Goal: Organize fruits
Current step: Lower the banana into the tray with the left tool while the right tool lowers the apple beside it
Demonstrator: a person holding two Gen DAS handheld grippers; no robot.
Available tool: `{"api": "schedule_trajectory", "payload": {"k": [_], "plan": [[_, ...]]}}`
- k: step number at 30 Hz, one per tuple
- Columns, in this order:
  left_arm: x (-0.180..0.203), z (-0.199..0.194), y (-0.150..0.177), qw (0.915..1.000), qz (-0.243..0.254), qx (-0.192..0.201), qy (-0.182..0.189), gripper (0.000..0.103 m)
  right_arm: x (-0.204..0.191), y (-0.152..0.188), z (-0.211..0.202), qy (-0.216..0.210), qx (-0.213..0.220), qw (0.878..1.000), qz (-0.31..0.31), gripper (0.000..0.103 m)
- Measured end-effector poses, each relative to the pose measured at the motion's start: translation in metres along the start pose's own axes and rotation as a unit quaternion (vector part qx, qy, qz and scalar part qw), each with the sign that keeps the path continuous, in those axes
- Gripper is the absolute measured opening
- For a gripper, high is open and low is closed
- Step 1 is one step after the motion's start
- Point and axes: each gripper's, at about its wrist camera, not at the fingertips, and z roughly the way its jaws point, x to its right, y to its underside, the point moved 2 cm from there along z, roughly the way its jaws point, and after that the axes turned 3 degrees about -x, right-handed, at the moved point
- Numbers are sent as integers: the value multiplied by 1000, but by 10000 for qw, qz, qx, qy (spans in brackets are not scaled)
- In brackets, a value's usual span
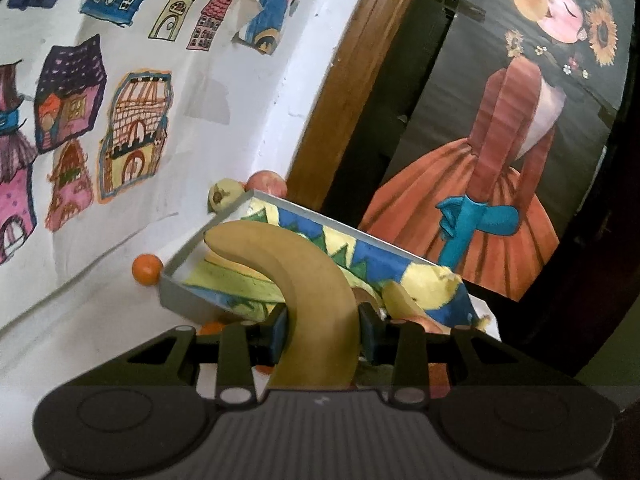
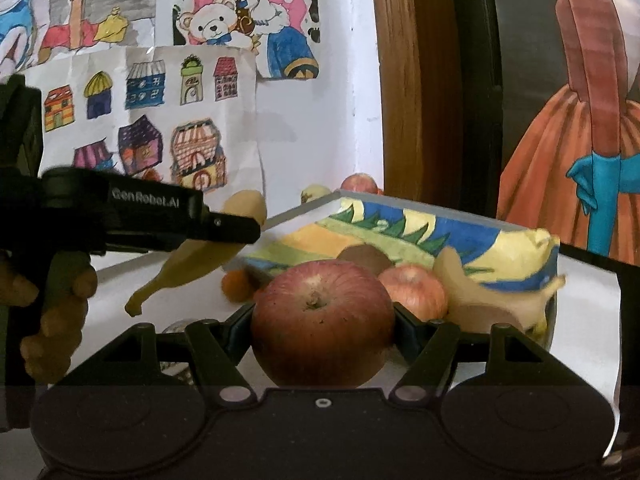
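My left gripper [image 1: 322, 332] is shut on a yellow banana [image 1: 296, 280], held just in front of a grey tray [image 1: 188, 296] lined with a blue, yellow and green drawing. My right gripper [image 2: 322, 326] is shut on a large red apple [image 2: 322, 320] at the tray's [image 2: 304, 210] near edge. In the right wrist view the left gripper [image 2: 224, 230] holds the banana [image 2: 188, 264] up at the left, with a hand [image 2: 56, 320] on its grip. Inside the tray lie a second apple [image 2: 414, 290], another banana [image 2: 480, 292] and a brown kiwi [image 2: 366, 258].
Loose fruit lies on the white table: a small orange [image 1: 147, 269] left of the tray, and a pale pear [image 1: 224, 196] and an apple [image 1: 266, 184] behind it. Children's drawings cover the wall [image 2: 312, 128]. A brown door frame [image 2: 412, 80] and dark painting [image 1: 520, 120] stand at right.
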Motion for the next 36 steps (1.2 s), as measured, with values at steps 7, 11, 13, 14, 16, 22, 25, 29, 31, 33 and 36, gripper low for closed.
{"api": "schedule_trajectory", "payload": {"k": [7,11,13,14,16,22,25,29,31,33,36], "plan": [[-10,26,-12,9999,27,16,-144,41,12,-26,25,78,131,9999,-79,71],[-13,40,-12,9999,23,-39,-145,41,21,-39,41,125,153,9997,-143,71],[-13,47,-11,9999,32,-59,-143,41,25,-44,50,156,148,9996,-156,71],[-13,51,-10,9999,50,-66,-146,41,27,-47,54,173,146,9996,-146,71],[-11,57,-9,9998,103,-85,-160,41,31,-50,62,214,152,9996,-110,71],[-6,68,-2,9994,266,-136,-176,41,42,-51,79,301,125,9995,33,71],[-5,70,0,9991,340,-124,-202,41,47,-49,85,329,90,9994,85,71],[-3,71,1,9990,382,-97,-224,41,52,-49,91,356,115,9992,109,71],[-2,71,1,9989,396,-92,-234,41,55,-50,94,377,98,9992,133,71],[-2,71,1,9988,418,-82,-244,41,57,-49,97,392,76,9990,176,71],[-1,70,2,9987,441,-71,-257,41,59,-48,100,402,62,9989,213,71]]}}
